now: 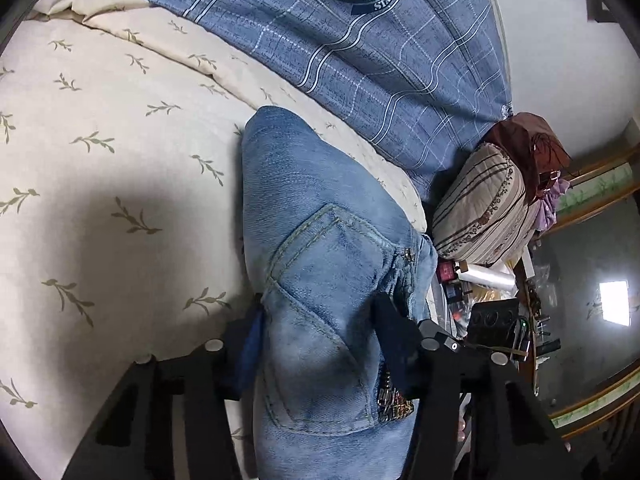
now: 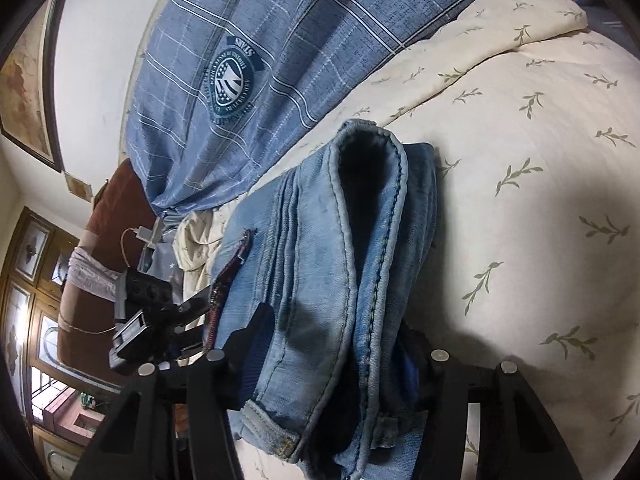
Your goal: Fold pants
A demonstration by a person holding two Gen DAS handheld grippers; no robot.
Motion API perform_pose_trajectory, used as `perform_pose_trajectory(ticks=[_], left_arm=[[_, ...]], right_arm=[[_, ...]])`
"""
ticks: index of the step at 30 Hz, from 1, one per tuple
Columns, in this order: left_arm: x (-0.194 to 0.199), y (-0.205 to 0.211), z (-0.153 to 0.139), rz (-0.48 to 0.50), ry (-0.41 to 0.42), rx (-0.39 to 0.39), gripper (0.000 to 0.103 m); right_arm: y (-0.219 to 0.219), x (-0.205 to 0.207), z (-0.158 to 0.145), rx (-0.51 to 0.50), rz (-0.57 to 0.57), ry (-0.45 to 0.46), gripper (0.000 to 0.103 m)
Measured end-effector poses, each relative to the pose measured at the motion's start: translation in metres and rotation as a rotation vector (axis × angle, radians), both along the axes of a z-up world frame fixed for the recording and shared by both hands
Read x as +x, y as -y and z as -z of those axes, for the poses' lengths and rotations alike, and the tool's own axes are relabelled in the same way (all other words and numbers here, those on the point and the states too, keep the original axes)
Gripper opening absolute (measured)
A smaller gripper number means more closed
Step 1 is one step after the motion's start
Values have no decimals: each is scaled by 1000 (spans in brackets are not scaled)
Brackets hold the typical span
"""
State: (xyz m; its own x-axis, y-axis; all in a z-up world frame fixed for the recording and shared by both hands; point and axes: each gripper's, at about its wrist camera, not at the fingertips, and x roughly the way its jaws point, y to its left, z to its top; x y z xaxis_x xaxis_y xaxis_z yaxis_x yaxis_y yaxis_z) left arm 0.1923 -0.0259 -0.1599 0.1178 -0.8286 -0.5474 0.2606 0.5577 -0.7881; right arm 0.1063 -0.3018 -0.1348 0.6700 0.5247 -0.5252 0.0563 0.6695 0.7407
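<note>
While both tongs, left gripper (image 1: 320,344) and right gripper (image 2: 340,344), are clamping the folded jeans (image 1: 320,220), I am fearing thick layers slipping apart.

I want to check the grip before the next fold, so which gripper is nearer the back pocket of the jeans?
Left. The left gripper is clamped on the jeans right at the back pocket. The right gripper holds the stitched hem end, with no pocket in its view.
</note>
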Motion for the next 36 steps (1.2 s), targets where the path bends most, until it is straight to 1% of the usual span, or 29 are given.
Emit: perform_pose_trajectory(ticks=[5, 9, 14, 18, 22, 26, 36], left_arm=[[-3, 2, -8, -1, 48, 5, 50], [-5, 2, -16, 5, 80, 0, 50], [-8, 0, -28, -1, 123, 0, 50], [-11, -6, -43, -18, 179, -2, 50], [-11, -16, -53, -43, 214, -12, 50], [-9, -23, -56, -68, 221, -15, 50], [2, -45, -57, -132, 204, -21, 50]], right_arm=[[-10, -4, -12, -81, 9, 44, 56], [-15, -8, -22, -111, 12, 88, 56], [-19, -9, -31, -114, 13, 123, 56], [-29, -7, -40, -133, 0, 163, 56], [-35, -2, -47, -119, -1, 194, 56], [-41, 5, -52, -108, -2, 213, 56], [-60, 21, -57, -97, -25, 225, 56]])
